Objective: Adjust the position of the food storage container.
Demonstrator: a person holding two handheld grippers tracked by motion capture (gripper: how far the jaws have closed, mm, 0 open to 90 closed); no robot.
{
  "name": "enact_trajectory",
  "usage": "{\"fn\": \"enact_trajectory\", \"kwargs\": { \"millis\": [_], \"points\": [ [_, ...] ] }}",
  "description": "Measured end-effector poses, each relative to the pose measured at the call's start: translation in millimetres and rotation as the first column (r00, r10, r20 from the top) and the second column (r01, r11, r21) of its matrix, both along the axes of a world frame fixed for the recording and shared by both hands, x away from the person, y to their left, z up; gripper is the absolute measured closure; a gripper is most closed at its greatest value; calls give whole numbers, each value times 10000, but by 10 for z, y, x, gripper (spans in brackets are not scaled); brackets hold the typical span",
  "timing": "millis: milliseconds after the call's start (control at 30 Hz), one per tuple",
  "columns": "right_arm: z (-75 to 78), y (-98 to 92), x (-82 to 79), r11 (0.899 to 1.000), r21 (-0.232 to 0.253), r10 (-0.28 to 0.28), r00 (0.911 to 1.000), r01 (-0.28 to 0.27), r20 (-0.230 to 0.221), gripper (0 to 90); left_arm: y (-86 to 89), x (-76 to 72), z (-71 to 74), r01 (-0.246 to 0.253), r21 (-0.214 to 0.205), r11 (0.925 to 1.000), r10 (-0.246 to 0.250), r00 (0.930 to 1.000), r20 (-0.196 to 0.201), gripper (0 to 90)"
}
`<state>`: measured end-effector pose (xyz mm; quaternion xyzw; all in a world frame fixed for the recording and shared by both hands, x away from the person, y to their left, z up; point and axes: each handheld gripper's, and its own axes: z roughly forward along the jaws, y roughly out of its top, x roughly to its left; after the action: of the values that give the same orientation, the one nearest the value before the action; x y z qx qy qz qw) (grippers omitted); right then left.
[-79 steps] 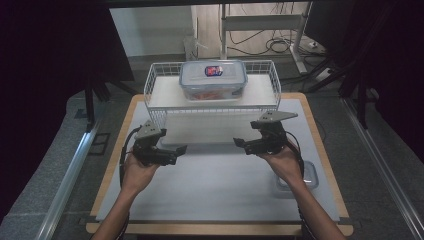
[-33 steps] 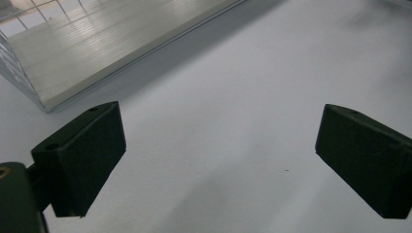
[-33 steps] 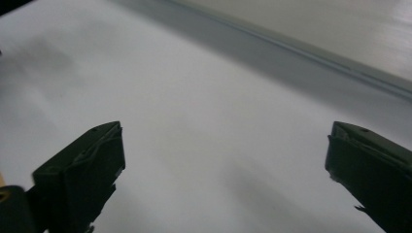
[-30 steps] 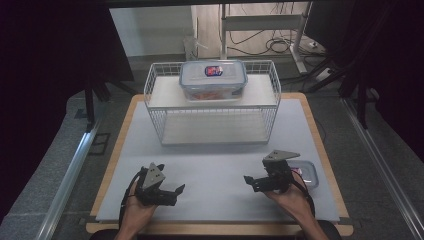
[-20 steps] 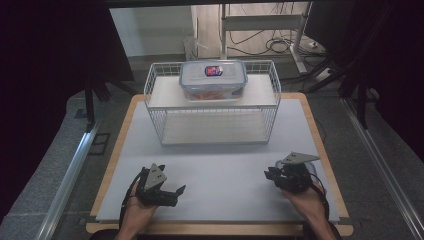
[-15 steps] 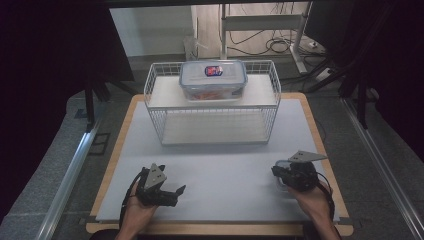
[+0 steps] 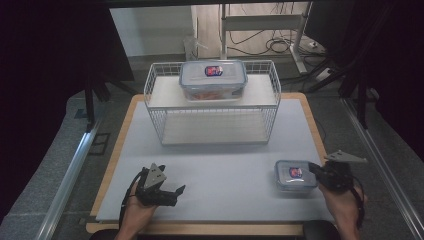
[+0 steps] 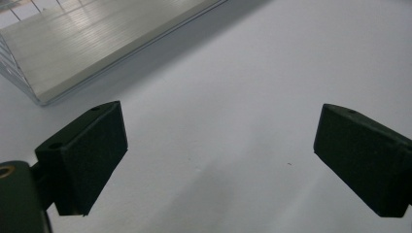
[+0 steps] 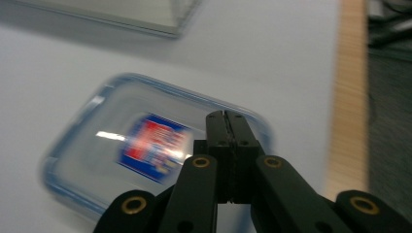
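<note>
A small clear lidded container with a red and blue label lies on the white mat near the front right; it is blurred in the right gripper view. My right gripper sits at its right edge. Its jaws have just closed and now press together with nothing between them, the tips over the lid's right side. My left gripper rests at the front left, open and empty. A larger lidded container sits on top of the wire rack.
The rack's lower shelf shows at the upper left of the left gripper view. The white mat lies on a wooden board whose right edge runs close to the small container. Cables and a stand leg lie beyond the table.
Both hands drew back from the rack to the front. Over the last second the right gripper slid right, uncovering the small container, and its jaws shut. The left stayed put.
</note>
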<state>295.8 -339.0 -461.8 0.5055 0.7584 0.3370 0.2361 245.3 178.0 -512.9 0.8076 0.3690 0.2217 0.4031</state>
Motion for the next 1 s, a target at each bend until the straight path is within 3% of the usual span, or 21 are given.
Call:
{"fn": "enact_trajectory", "kwargs": {
  "millis": [200, 300, 433, 567, 667, 1000],
  "points": [
    [-28, -245, -55, 9960, -139, -889, 9958, 886, -221, 899, -2, 4, -7, 1, -51, 10000, -1, 10000, -12, 47],
    [-97, -277, -16, 9952, -186, -969, 9924, 958, -762, 898, -4, 7, -11, 16, -67, 10000, -17, 10000, -37, 47],
    [-136, -249, 12, 9971, -89, -767, 9899, 761, -1190, 898, -4, 12, -18, 45, -98, 9999, -46, 10000, -77, 47],
    [-136, -216, 14, 9968, -185, -789, 9885, 772, -1289, 898, -6, 16, -23, 81, -149, 9999, -83, 9999, -124, 47],
    [-146, -193, 20, 9981, 68, -600, 9889, 615, -1362, 899, -13, 20, -29, 107, -172, 9998, -110, 9998, -163, 47],
    [-196, 102, 73, 9967, 704, 521, 9854, -411, -1623, 898, -22, 27, -38, 169, -194, 9997, -173, 9996, -227, 47]
  ]
}}
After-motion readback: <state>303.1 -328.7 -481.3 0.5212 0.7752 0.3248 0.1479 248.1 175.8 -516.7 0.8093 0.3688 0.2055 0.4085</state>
